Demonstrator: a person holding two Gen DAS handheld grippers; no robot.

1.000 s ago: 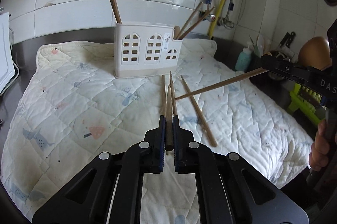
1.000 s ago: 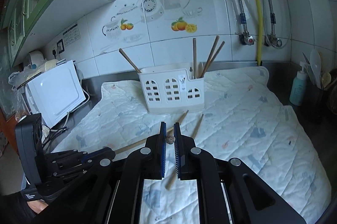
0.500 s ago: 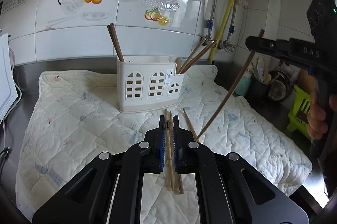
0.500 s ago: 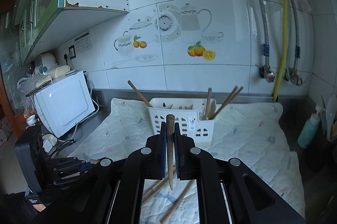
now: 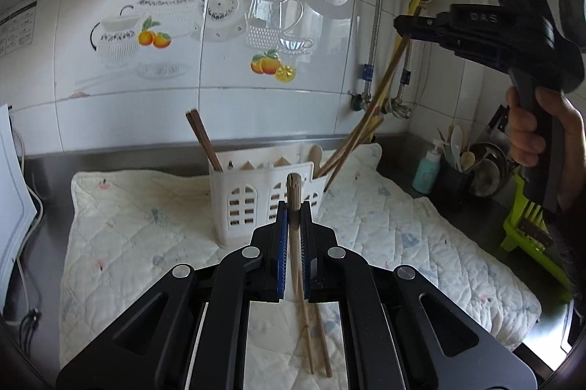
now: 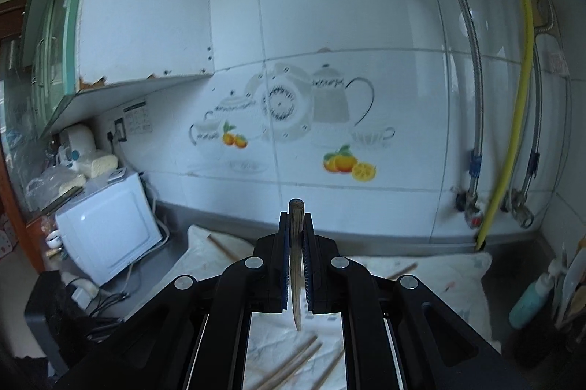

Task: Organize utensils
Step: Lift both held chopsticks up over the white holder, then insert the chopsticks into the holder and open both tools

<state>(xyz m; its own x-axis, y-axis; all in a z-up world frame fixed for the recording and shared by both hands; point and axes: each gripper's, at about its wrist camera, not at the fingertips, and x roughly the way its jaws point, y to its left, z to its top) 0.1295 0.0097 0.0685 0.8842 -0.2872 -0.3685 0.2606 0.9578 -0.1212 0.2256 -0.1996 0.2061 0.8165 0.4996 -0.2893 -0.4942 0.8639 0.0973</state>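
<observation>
My left gripper (image 5: 293,207) is shut on a wooden chopstick (image 5: 297,243) that hangs down toward the quilt, in front of the white utensil holder (image 5: 269,203). The holder has dark chopsticks (image 5: 203,141) at its left end and several at its right end. My right gripper (image 6: 296,218) is shut on another chopstick (image 6: 296,265), held nearly upright. In the left wrist view the right gripper (image 5: 406,23) is high at the right and its chopstick (image 5: 370,111) slants down to the holder's right end. Loose chopsticks (image 6: 293,364) lie on the quilt below.
A white quilted mat (image 5: 139,229) covers the steel counter. A white appliance (image 6: 106,229) stands at the left. A teal bottle (image 5: 426,166), a jar of spoons (image 5: 457,170) and a green rack (image 5: 531,229) stand at the right. Pipes and a yellow hose (image 6: 512,115) run down the tiled wall.
Both grippers rose with their chopsticks. The right gripper lifted high and tilted its chopstick steeply, its tip now near the holder's right end. The left one turned more upright.
</observation>
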